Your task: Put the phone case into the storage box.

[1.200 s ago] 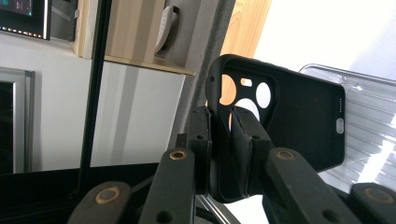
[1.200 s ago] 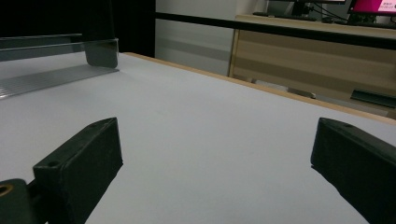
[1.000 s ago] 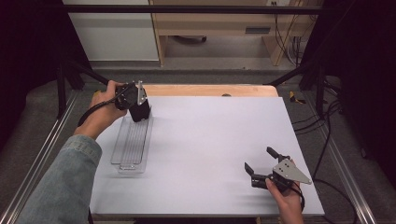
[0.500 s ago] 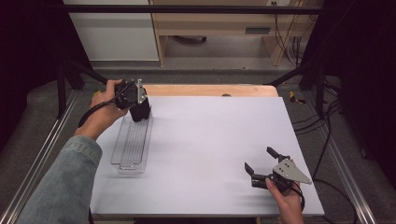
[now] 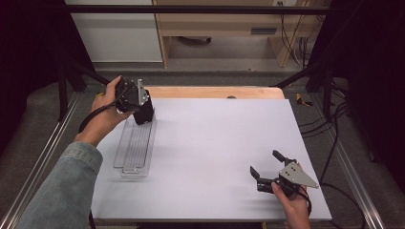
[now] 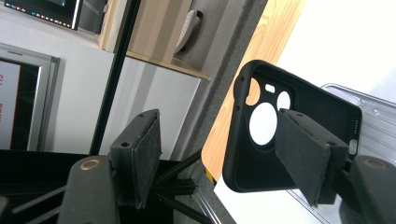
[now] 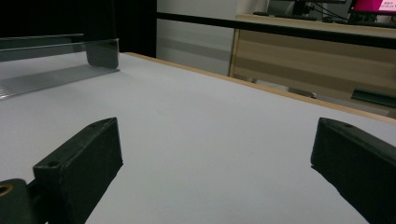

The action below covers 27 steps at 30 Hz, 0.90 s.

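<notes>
Black silicone phone case [image 6: 261,140] is standing at the far end of the clear tray [image 5: 136,148], at ten o'clock on the white table [image 5: 215,152]. The left gripper [image 5: 142,110] is sitting right over it; its jaws have just been opening, one pad alongside the case, the other well clear, so nothing is gripped. Tray's long axis is running twelve to six. The right gripper [image 5: 265,169] is resting wide open and empty at five o'clock, far off.

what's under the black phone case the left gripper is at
The black phone case stands at the far end of the clear tray, between the left gripper's just-opening jaws. One pad covers its lower edge, so contact with the tray floor is hidden.
</notes>
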{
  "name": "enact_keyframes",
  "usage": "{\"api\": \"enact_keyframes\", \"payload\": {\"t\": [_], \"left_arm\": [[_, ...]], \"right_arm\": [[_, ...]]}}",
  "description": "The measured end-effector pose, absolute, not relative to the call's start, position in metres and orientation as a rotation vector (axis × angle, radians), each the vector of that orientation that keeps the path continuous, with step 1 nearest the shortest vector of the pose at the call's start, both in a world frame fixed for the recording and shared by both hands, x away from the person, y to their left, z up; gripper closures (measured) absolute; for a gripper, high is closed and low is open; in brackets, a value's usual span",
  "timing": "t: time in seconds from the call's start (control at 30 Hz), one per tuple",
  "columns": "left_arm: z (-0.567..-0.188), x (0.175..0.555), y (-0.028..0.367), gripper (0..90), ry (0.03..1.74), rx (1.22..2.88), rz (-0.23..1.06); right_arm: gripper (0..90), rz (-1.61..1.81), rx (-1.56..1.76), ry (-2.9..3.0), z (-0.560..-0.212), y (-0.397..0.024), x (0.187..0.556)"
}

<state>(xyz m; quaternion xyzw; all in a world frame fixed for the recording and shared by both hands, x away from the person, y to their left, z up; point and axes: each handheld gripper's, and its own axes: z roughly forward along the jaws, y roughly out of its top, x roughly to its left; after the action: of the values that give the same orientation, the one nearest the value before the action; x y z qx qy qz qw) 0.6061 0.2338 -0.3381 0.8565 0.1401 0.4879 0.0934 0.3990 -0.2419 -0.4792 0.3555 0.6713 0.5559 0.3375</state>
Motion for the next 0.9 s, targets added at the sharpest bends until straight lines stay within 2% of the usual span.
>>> {"api": "enact_keyframes", "payload": {"t": [0.17, 0.37, 0.9], "left_arm": [[-0.3390, 0.6057, 0.2356, 26.6, 0.436, 2.530, 1.439], [-0.3389, 0.6046, 0.2373, 16.9, 0.457, 2.516, 1.406], [-0.3425, 0.5993, 0.2378, 12.6, 0.463, 2.505, 1.391]], "right_arm": [[2.4, 1.450, 0.928, 1.750, -0.4792, -0.2419, 0.3989], [2.4, 1.448, 0.926, 1.754, -0.4794, -0.2417, 0.3991], [2.4, 1.446, 0.927, 1.759, -0.4796, -0.2406, 0.3990]]}}
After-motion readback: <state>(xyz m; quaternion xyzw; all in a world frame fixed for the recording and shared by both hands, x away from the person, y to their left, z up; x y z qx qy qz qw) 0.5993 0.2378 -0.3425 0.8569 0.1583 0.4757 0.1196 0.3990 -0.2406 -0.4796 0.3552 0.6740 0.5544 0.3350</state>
